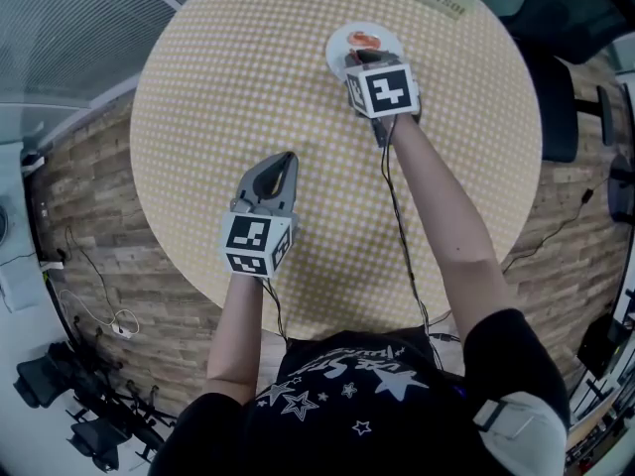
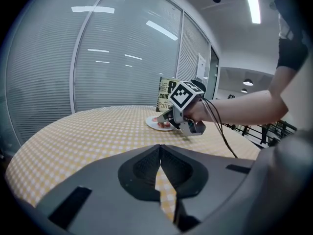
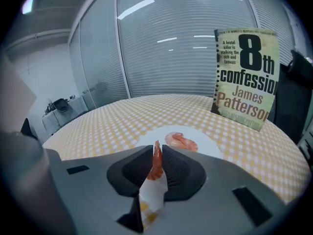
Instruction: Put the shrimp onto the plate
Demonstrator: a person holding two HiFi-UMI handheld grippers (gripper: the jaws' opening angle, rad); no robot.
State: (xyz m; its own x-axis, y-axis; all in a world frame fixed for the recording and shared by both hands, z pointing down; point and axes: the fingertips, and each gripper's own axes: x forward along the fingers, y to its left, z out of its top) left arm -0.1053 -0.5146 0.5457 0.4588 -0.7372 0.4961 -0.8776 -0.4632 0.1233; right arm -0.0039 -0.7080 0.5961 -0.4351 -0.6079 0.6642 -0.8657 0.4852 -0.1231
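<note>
From the head we looked steeply down on the table [image 1: 248, 117], with the plate [image 1: 337, 56] at one o'clock. Our left gripper view faced that plate from well across the table; our right gripper view sat just before it.

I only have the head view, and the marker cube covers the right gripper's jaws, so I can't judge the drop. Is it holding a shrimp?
Observer: Yes. In the right gripper view the right gripper is shut on a shrimp, pinched upright between its jaws.
Operator: Is it over the plate?
Observer: The plate lies just ahead, and its white shows through the gap below the jaws.
Operator: And the left one?
Observer: The left gripper is shut with nothing in it; only the checked tablecloth shows past its jaws.
</note>
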